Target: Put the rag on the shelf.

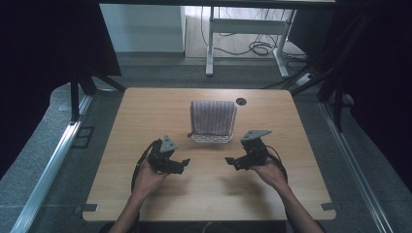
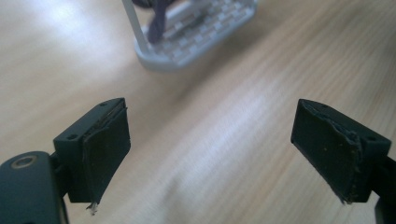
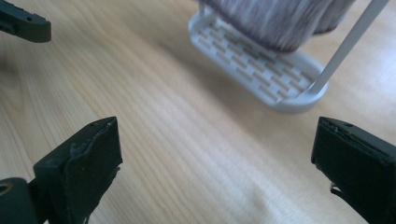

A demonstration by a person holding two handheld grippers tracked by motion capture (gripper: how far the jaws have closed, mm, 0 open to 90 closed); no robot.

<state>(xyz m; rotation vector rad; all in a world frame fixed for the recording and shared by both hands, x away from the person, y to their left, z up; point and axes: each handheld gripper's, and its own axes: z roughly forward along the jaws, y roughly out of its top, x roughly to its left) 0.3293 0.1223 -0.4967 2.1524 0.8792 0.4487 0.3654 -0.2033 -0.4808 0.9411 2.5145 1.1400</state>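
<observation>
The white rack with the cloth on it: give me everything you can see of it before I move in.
The white rack stands upright on the wooden table, past both grippers and about midway across. It looks like plastic: an oblong base with rounded ends, slotted in a brick-like grid, and thin white uprights rising from its ends. A greyish-purple striped cloth hangs draped over the top, its lower edge just above the base. Neither gripper touches it; only the table and cloth do.

Two black hand-held grippers [image 1: 183, 164] [image 1: 229, 161], grey triangular top plates, trailing black cables.
</observation>
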